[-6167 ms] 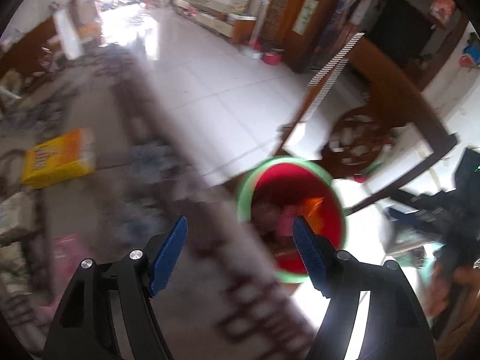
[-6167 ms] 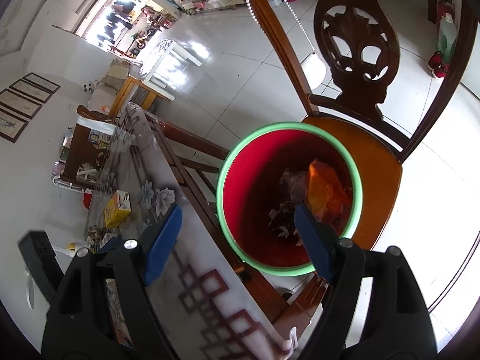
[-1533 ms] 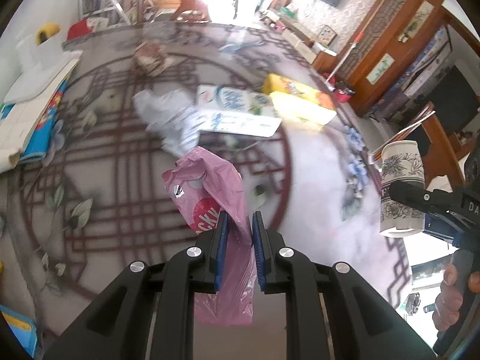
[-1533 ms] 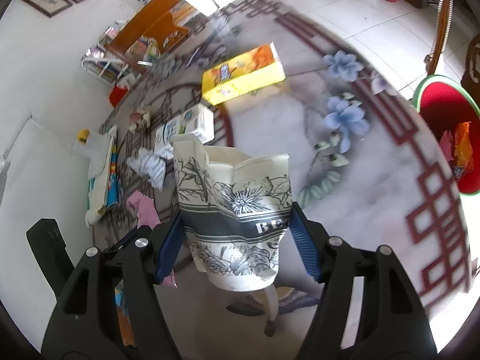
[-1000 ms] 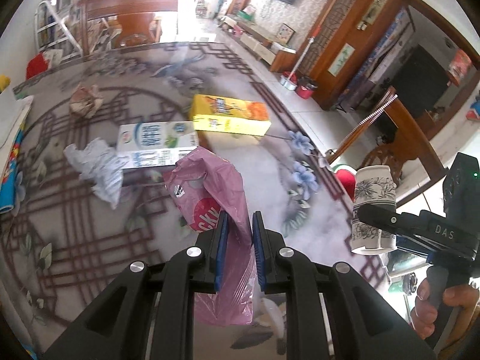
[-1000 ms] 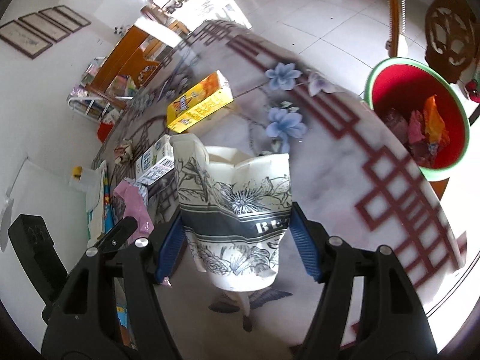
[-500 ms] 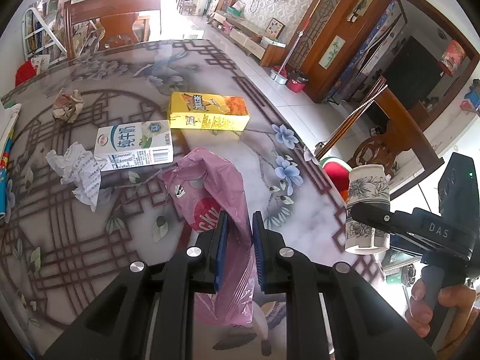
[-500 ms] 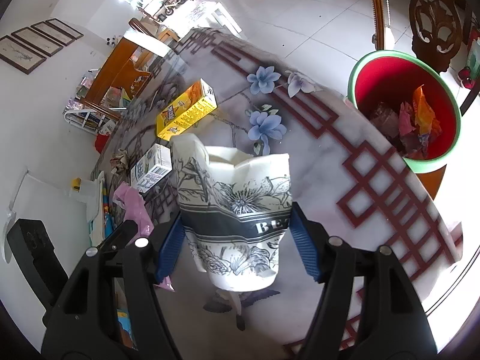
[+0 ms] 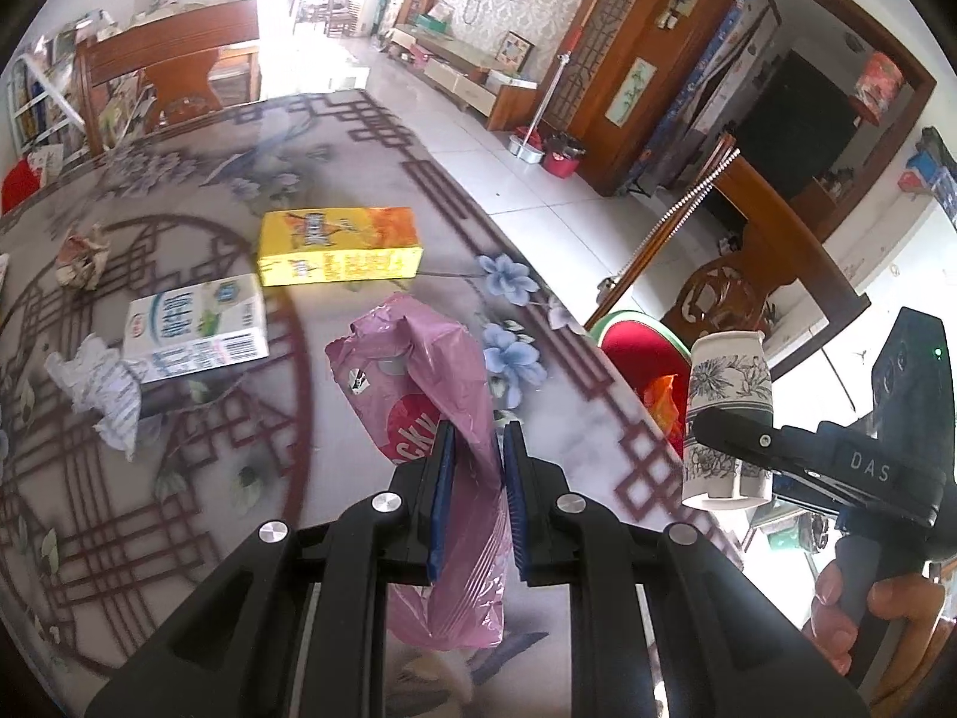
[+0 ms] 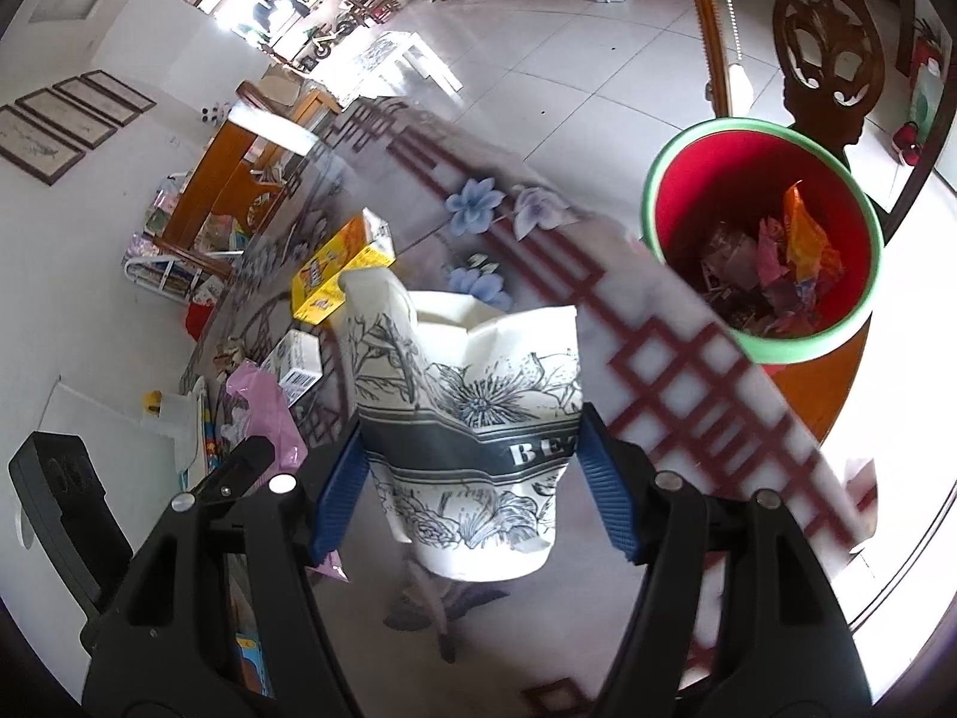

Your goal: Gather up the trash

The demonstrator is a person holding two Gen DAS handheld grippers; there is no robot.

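Note:
My left gripper (image 9: 475, 437) is shut on a pink plastic bag (image 9: 430, 395) and holds it above the marble table (image 9: 287, 478). My right gripper (image 10: 472, 455) is shut on a crushed paper cup with a black flower print (image 10: 472, 407); the cup also shows in the left wrist view (image 9: 727, 413), near the table's right edge. A red bin with a green rim (image 10: 861, 203) stands on a chair just past the table edge and holds several wrappers. It shows partly in the left wrist view (image 9: 643, 353).
On the table lie a yellow box (image 9: 338, 245), a white milk carton (image 9: 194, 329), crumpled white paper (image 9: 101, 389) and a crumpled ball (image 9: 81, 254). A carved wooden chair back (image 10: 828, 54) rises behind the bin. The tiled floor (image 10: 568, 42) lies beyond.
Both grippers have moved toward the table's edge with the bag and the cup in them. The red bin is nearer and larger in the right wrist view.

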